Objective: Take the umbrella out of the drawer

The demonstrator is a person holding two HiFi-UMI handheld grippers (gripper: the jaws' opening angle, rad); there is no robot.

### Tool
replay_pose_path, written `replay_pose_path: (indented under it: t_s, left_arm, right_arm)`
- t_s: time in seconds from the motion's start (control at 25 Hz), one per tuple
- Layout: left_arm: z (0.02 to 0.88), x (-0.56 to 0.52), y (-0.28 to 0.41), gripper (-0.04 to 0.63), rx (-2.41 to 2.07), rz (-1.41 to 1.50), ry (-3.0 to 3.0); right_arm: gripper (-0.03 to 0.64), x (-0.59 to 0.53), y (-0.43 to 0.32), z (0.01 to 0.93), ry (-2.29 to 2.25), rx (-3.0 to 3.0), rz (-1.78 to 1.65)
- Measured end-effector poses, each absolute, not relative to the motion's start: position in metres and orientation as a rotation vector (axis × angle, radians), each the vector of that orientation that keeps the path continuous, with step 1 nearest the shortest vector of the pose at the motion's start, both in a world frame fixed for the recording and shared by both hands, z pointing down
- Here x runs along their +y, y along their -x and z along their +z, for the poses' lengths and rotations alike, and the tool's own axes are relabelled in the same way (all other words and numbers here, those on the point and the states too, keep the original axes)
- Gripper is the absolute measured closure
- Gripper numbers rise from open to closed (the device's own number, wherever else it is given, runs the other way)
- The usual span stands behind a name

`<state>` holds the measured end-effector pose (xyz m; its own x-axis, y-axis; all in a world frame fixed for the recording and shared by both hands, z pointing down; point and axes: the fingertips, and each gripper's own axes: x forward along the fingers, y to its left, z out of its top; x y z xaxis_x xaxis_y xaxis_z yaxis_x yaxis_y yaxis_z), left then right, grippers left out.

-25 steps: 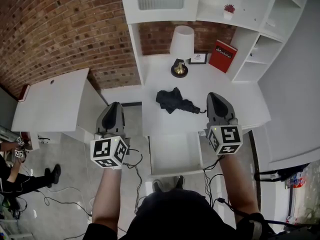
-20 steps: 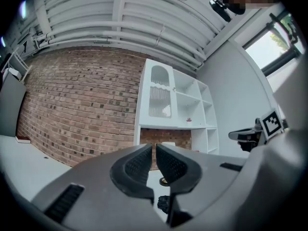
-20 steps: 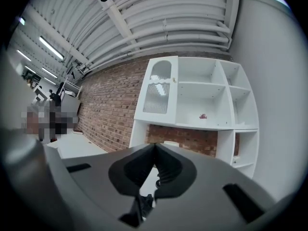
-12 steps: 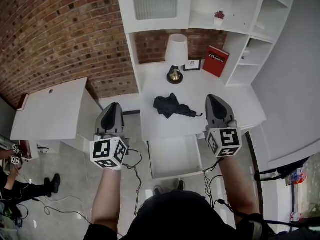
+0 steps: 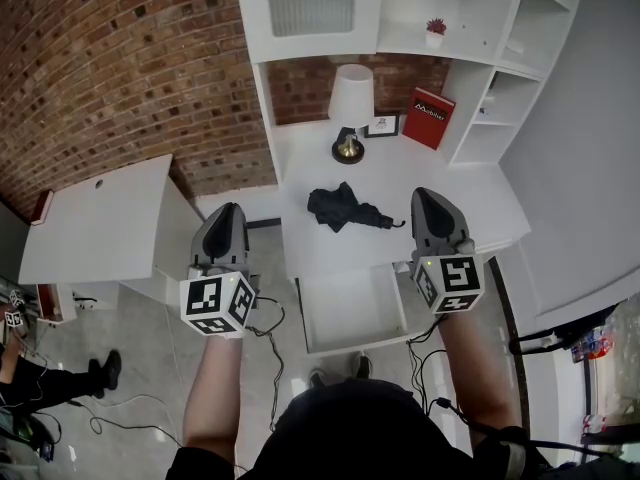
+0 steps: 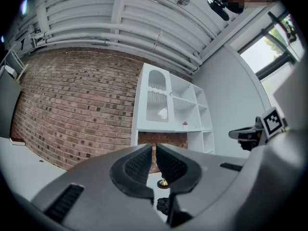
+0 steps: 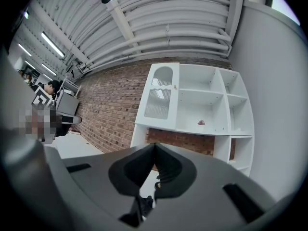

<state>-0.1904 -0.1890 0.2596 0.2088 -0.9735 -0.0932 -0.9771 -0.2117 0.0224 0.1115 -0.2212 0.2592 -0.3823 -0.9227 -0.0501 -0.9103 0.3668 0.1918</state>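
Umbrella (image 5: 345,208), black and rumpled, lies on the desk (image 5: 468,196); left tool (image 5: 229,211) and right tool (image 5: 424,194) closed, empty.

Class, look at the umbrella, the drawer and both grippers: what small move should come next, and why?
Probably bring the right gripper to the front of the open drawer and push it shut: the umbrella already lies on the desk, the drawer looks empty, and it and the left gripper are shut, empty.
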Motion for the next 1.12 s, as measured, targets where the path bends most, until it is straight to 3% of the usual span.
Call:
replay_pose_path:
  t_s: [1.12]
  left_arm:
    - [0.266, -0.187, 0.204, 0.566, 1.934, 0.129, 2.436]
  right_arm:
    - [0.617, -0.214, -0.099, 0.258, -1.725, -2.528, -0.294]
